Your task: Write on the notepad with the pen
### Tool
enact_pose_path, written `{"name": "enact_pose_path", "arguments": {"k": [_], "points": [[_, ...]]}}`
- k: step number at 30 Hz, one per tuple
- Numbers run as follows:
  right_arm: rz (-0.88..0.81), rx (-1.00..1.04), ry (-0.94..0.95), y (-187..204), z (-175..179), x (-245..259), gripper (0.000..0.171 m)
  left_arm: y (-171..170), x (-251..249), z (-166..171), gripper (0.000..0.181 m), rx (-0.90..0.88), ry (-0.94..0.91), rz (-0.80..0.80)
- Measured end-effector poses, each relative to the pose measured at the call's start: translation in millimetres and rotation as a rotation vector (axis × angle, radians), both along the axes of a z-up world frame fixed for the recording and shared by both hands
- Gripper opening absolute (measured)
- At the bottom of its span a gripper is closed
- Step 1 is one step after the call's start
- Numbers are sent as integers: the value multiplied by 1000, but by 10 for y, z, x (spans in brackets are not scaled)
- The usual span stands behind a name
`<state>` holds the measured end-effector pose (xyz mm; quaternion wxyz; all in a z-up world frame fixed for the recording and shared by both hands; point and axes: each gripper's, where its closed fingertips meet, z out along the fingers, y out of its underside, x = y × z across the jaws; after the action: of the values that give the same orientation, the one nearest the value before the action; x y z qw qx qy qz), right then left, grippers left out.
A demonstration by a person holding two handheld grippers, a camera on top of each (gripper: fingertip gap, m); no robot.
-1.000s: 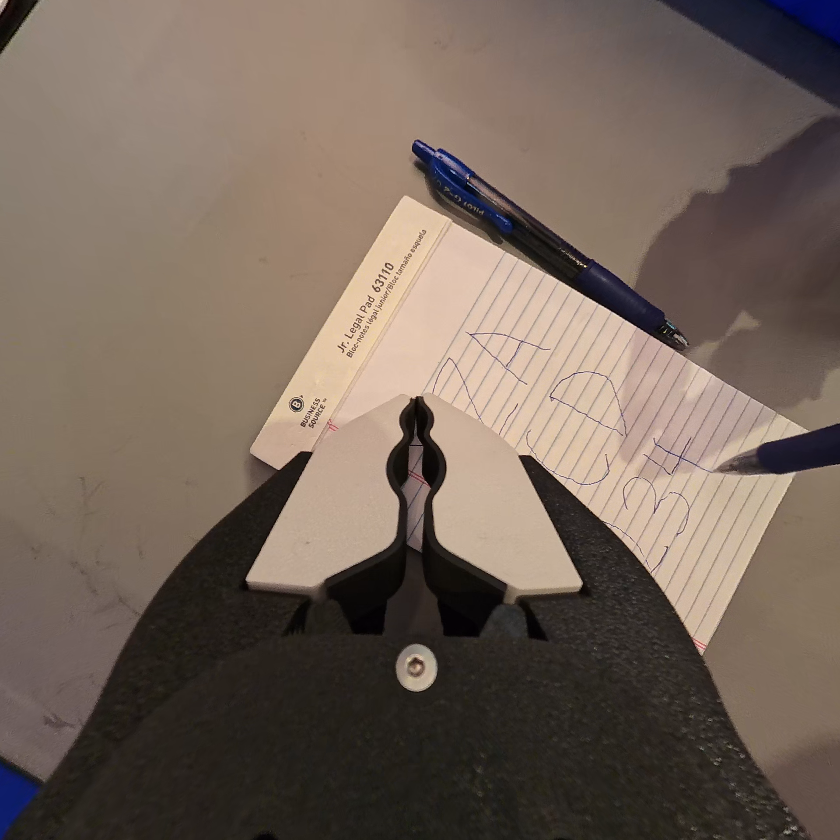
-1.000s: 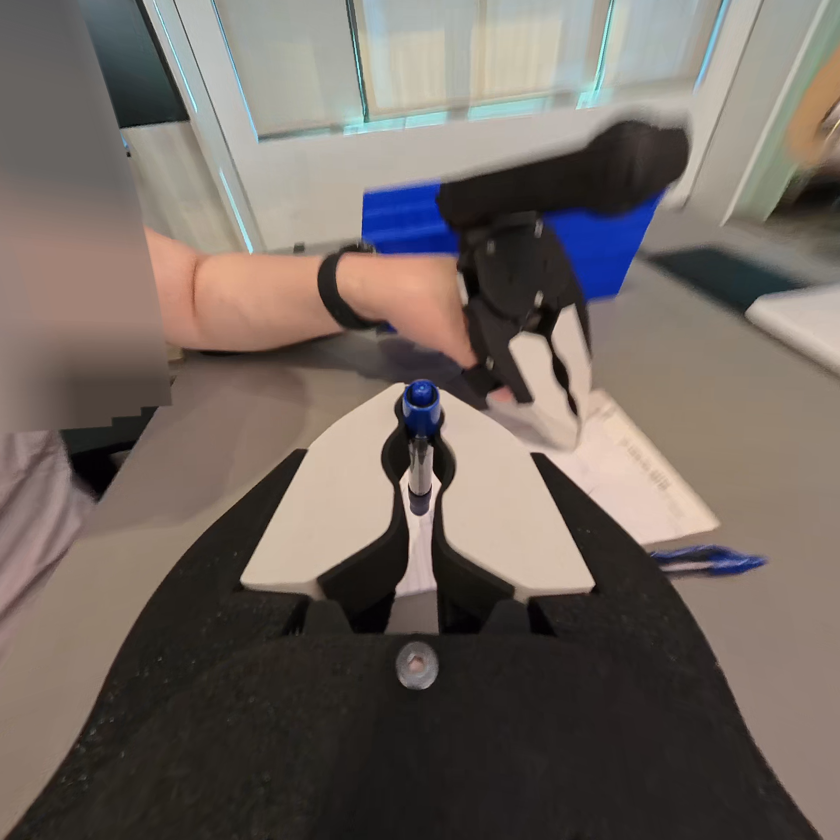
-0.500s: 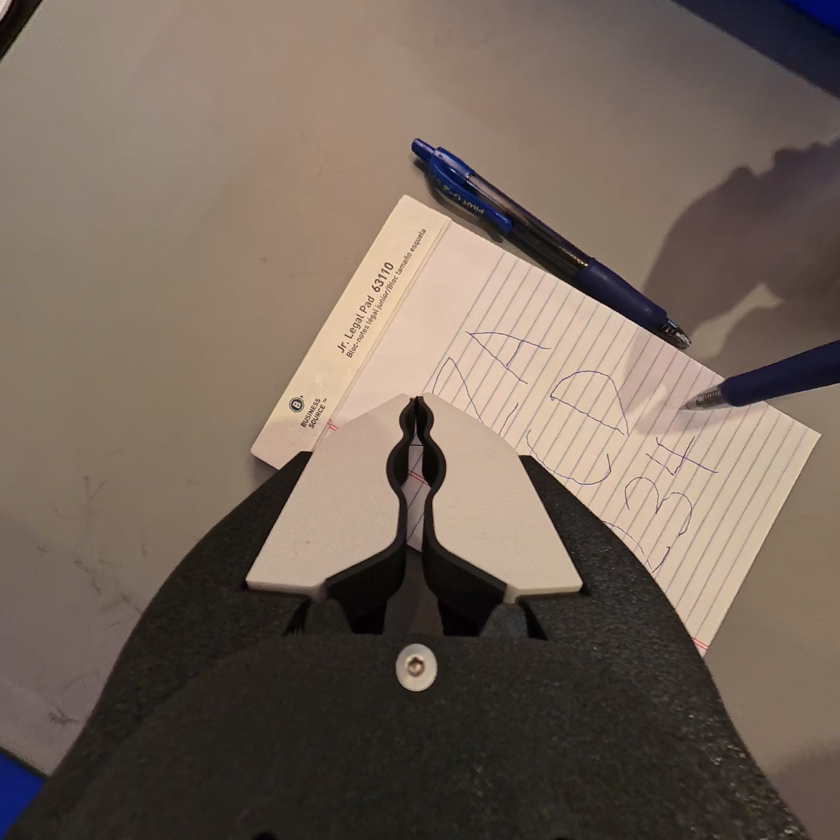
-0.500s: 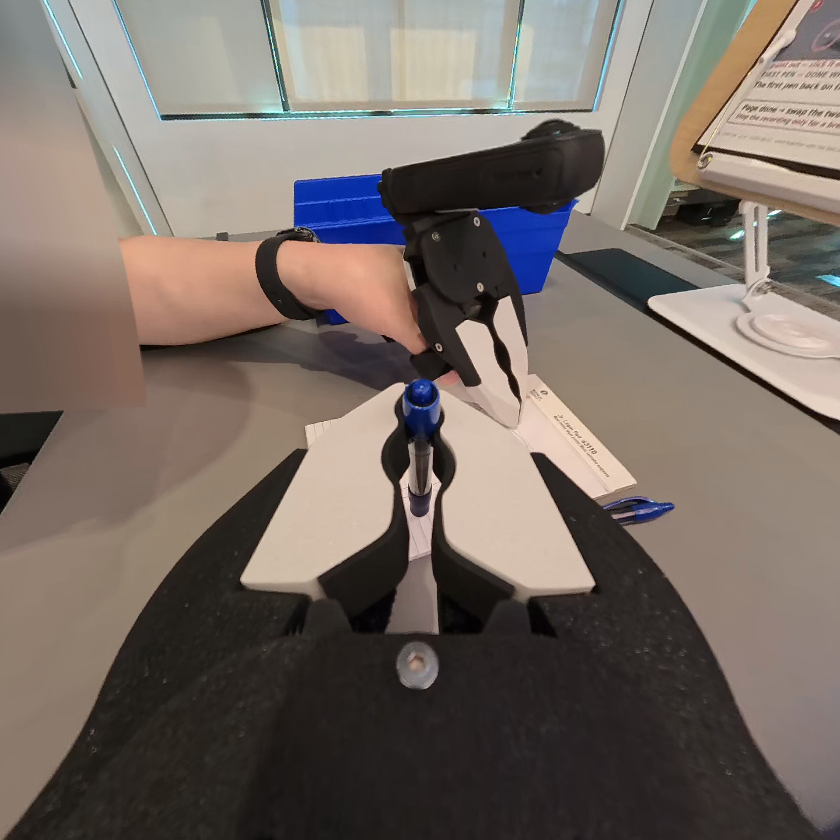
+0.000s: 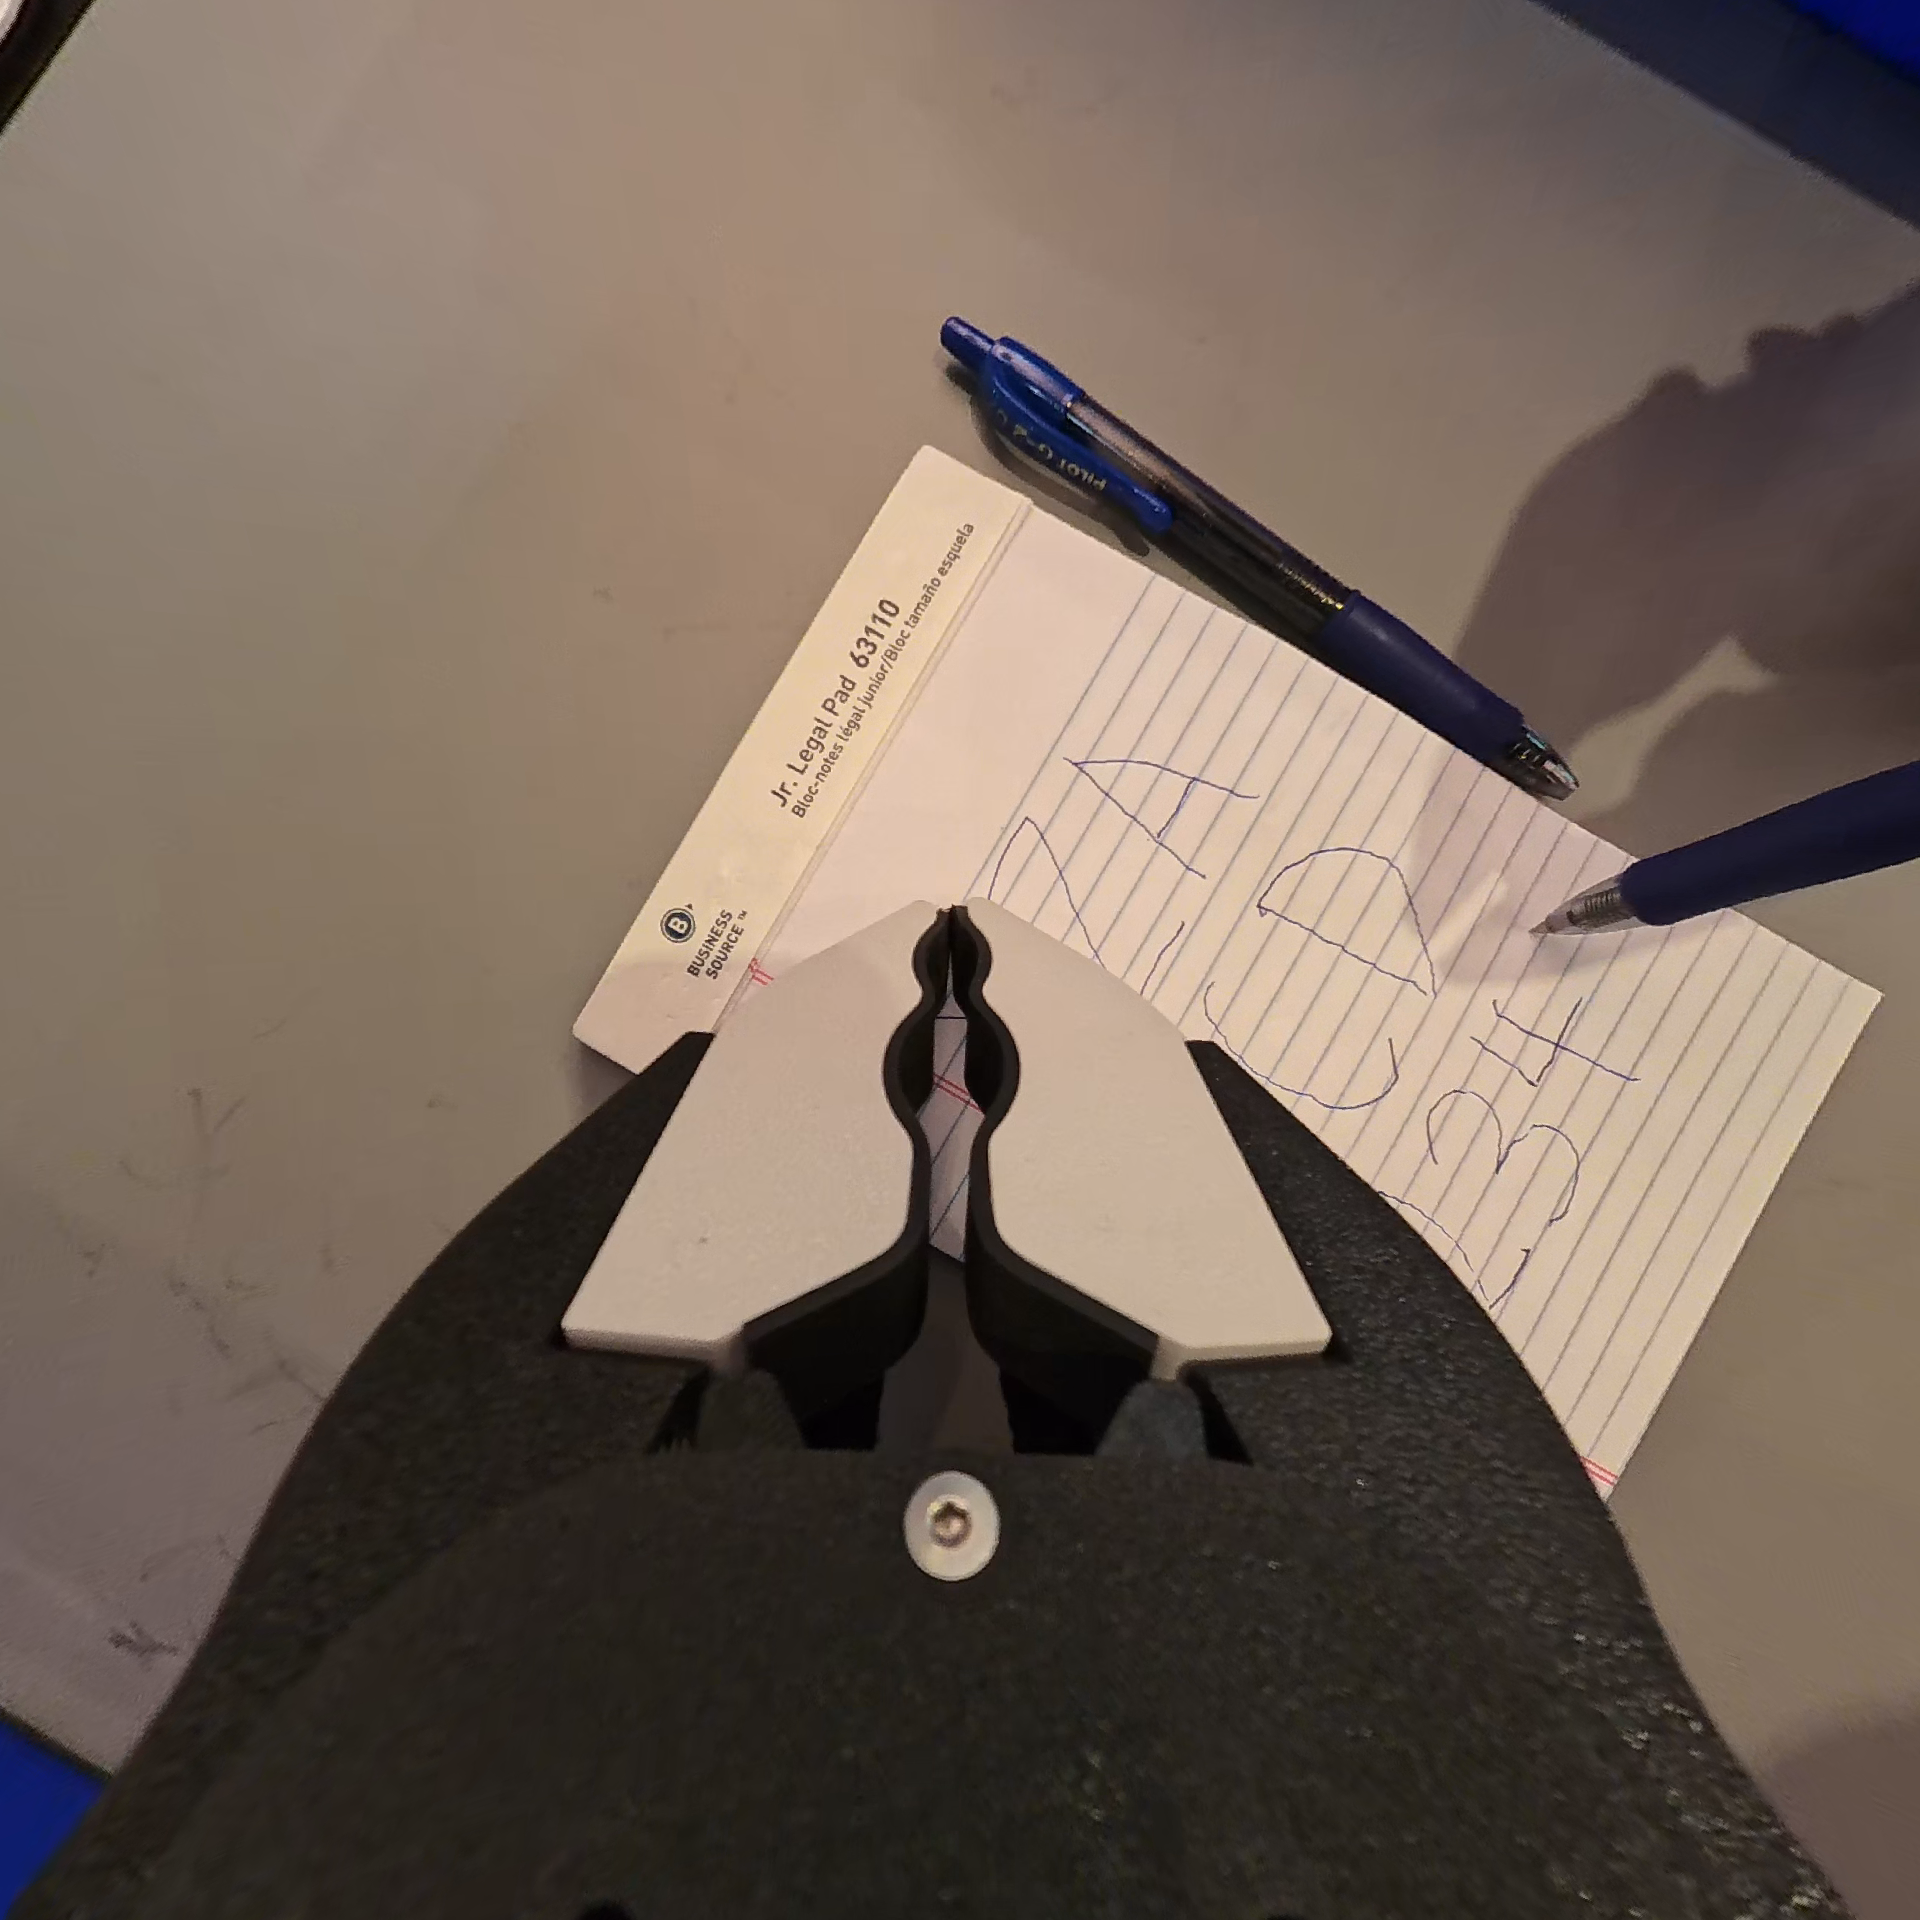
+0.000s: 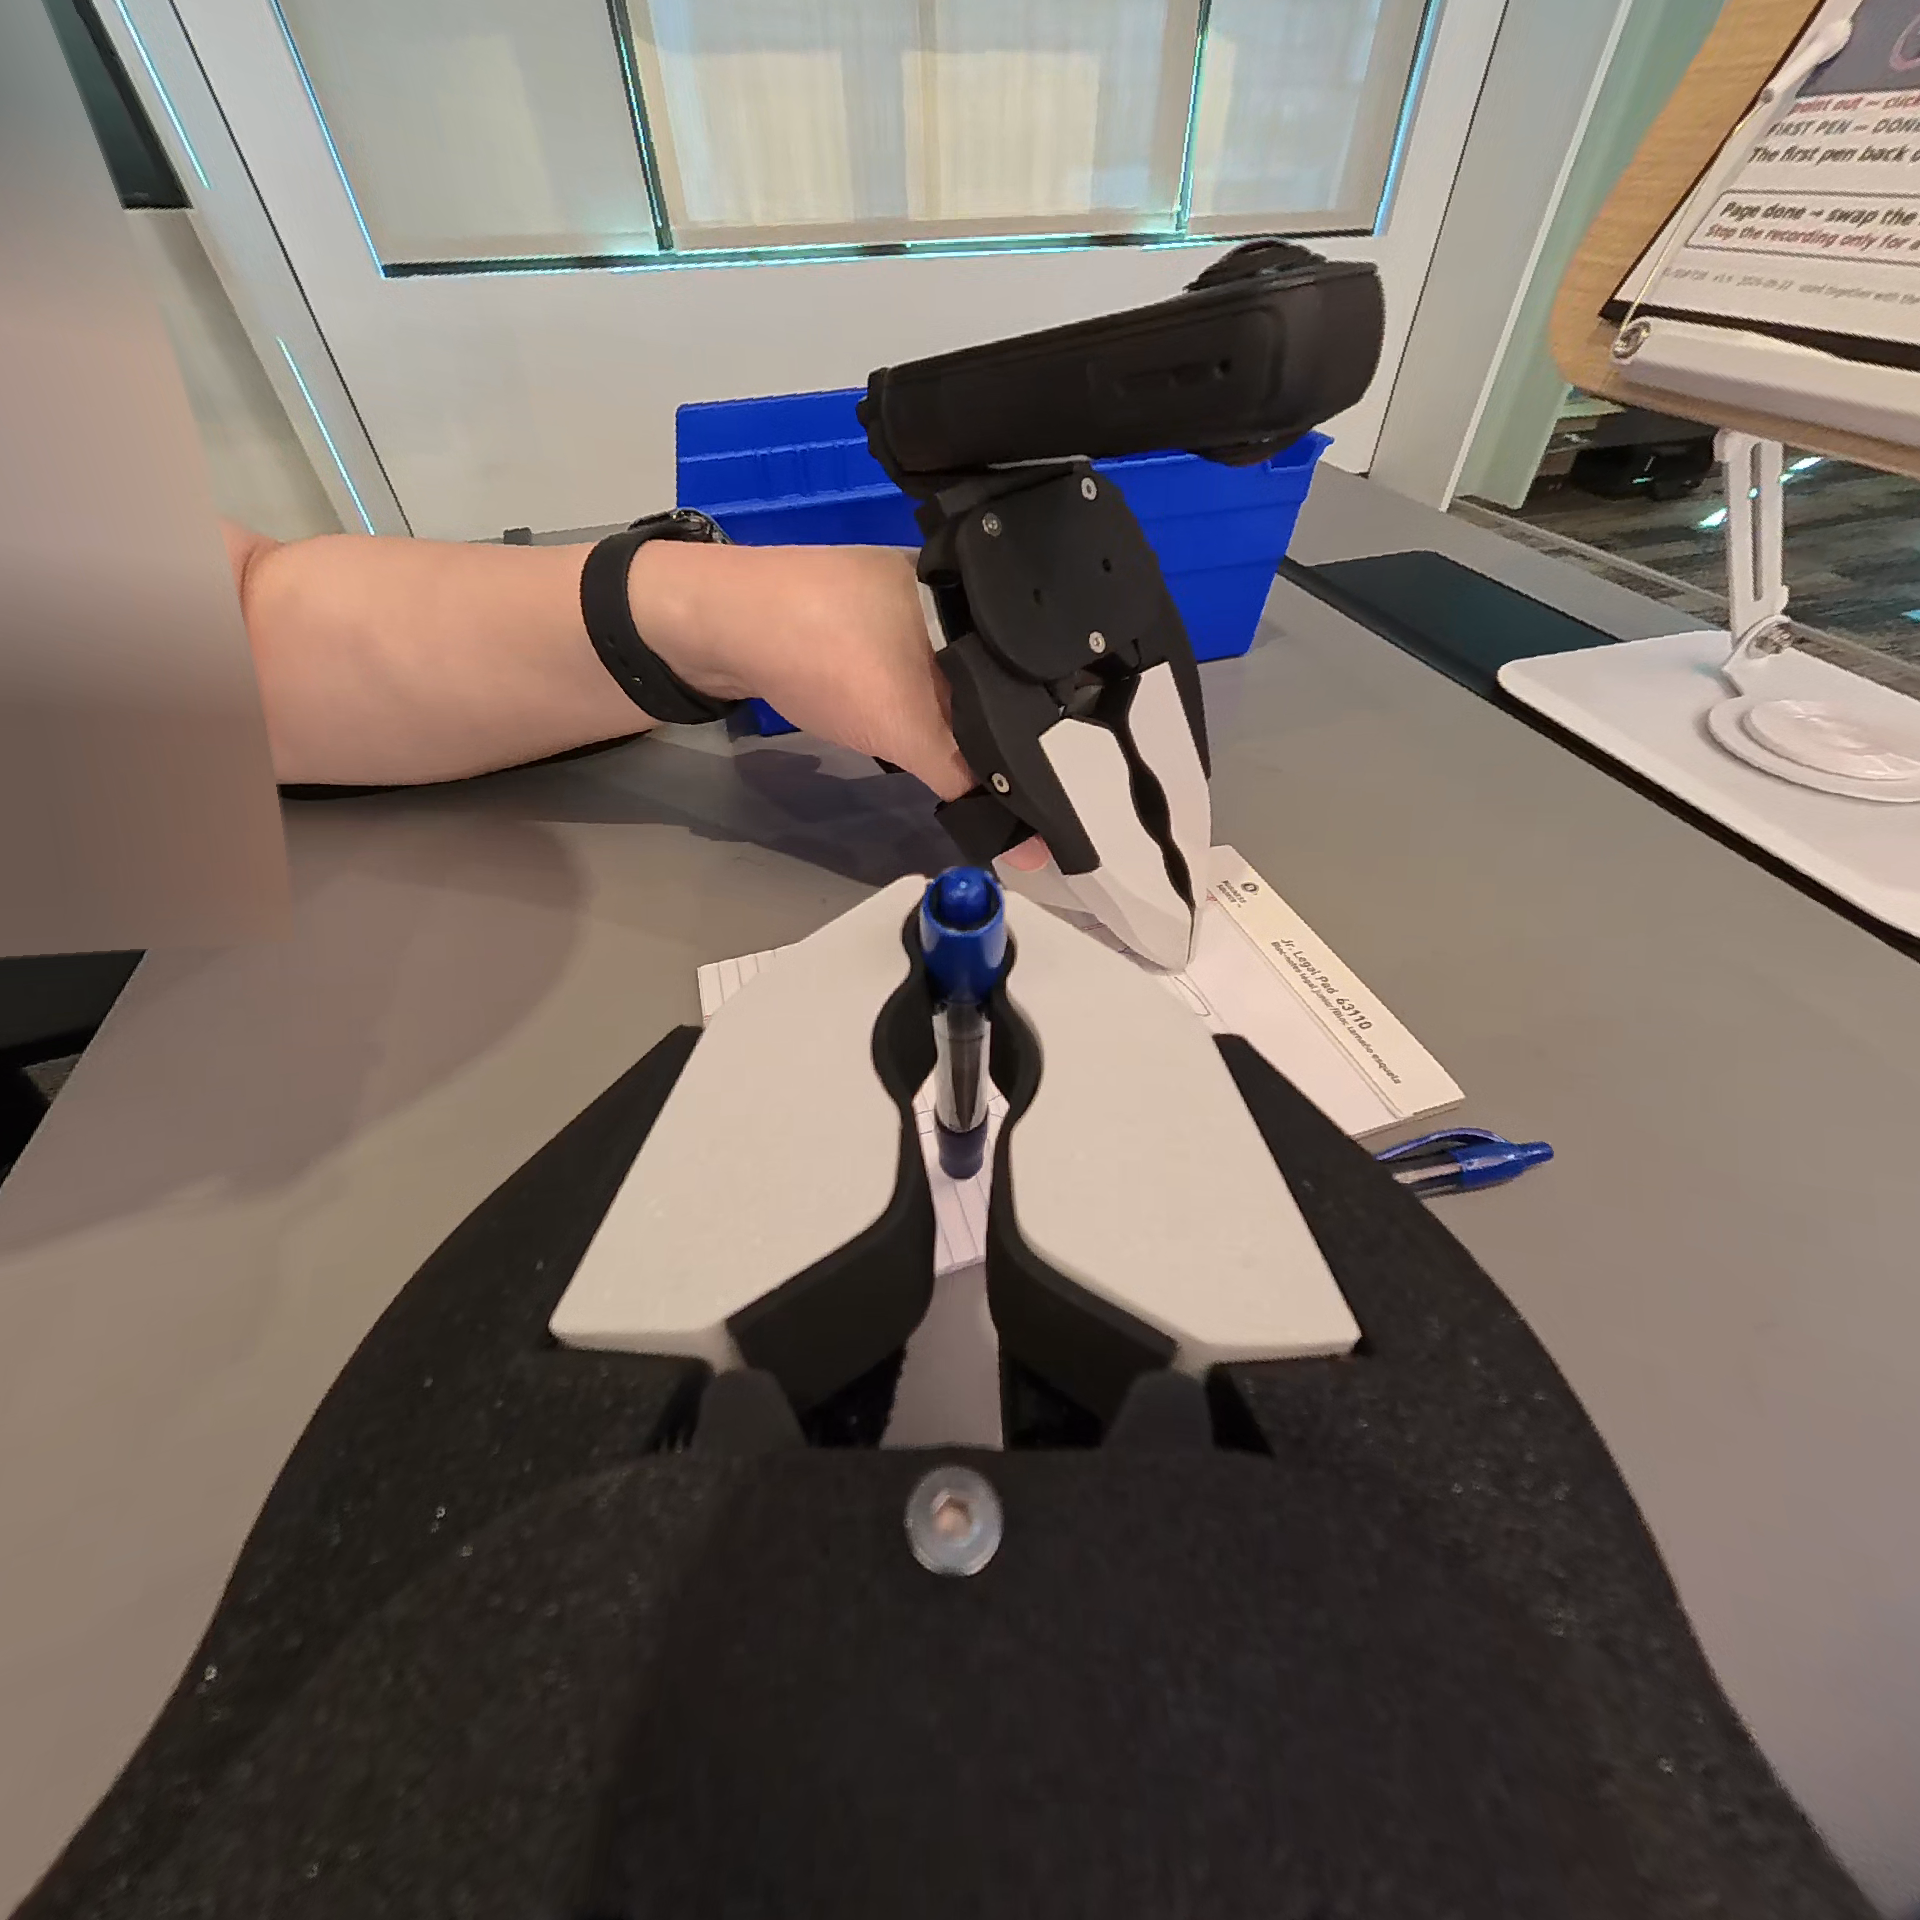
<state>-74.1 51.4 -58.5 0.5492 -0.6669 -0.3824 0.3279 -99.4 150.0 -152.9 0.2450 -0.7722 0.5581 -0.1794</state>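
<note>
Left gripper (image 5: pixel 951 914), closed and empty, presses the lined notepad (image 5: pixel 1475 1049). Right gripper (image 6: pixel 961 935) clamps a blue pen (image 5: pixel 1756 857), tip at the pad's 2 o'clock edge. Only the right wrist view shows a blue bin (image 6: pixel 790 457).

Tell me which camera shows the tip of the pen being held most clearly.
The left wrist view. There the held pen's silver tip shows unobstructed at the notepad's lined page, beside the blue handwriting. The right wrist view shows only the pen's blue top and barrel clamped in the right tool; its tip is hidden below.
</note>
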Motion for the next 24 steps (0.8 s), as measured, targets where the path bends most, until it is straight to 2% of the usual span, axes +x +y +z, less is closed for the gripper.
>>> {"name": "enact_pose_path", "arguments": {"k": [13, 24], "points": [[49, -19, -25, -109, -3, -72, 5, -2, -2, 3, 0, 1, 1, -1], [17, -34, -30, -68, -11, -7, 5, -4, -4, 5, 0, -3, -3, 0]]}}
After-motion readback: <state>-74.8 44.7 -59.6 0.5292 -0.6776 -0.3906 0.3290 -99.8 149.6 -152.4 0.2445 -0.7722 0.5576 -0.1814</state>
